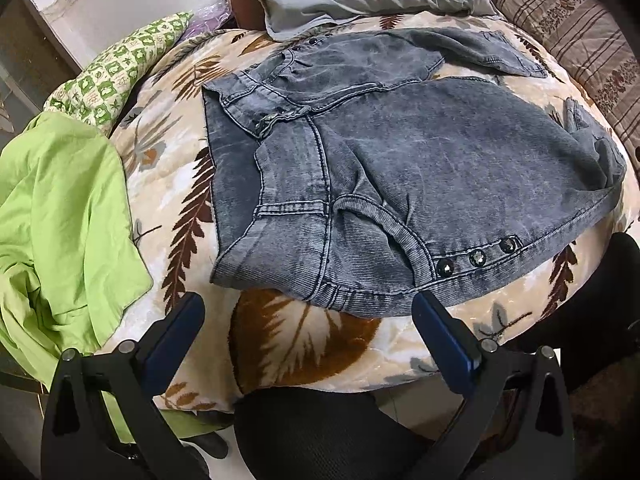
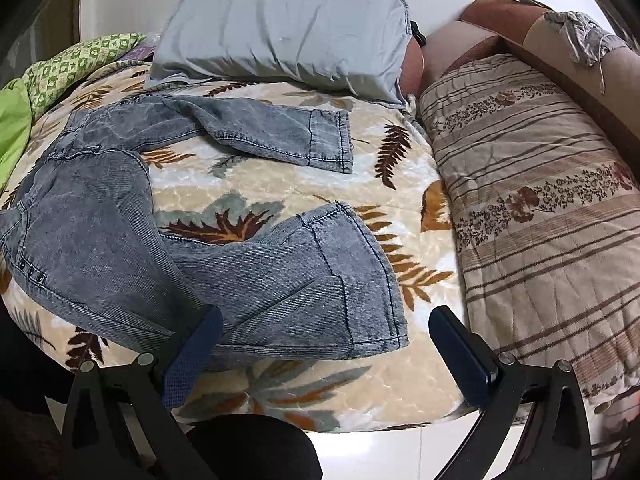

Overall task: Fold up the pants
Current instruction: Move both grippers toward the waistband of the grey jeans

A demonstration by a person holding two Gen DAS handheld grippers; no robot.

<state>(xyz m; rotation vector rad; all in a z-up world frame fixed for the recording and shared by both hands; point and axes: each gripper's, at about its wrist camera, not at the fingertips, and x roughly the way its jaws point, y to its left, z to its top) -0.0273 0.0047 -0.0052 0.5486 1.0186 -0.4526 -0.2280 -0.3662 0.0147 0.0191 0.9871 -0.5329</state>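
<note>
Leaf-print blanket [image 2: 280, 396] covered the bed where the grey jeans [image 2: 92, 232] lay unfolded, legs splayed apart. Left gripper [image 1: 308, 320] and right gripper [image 2: 326, 330] both gaped wide, empty; each should probably pinch through both denim layers near the edge

Grey washed-denim pants [image 2: 120, 216] lie mid-frame on the leaf-print plush blanket [image 2: 280, 200]; grey rectangular pillow [image 2: 280, 28] behind, at top.
</note>
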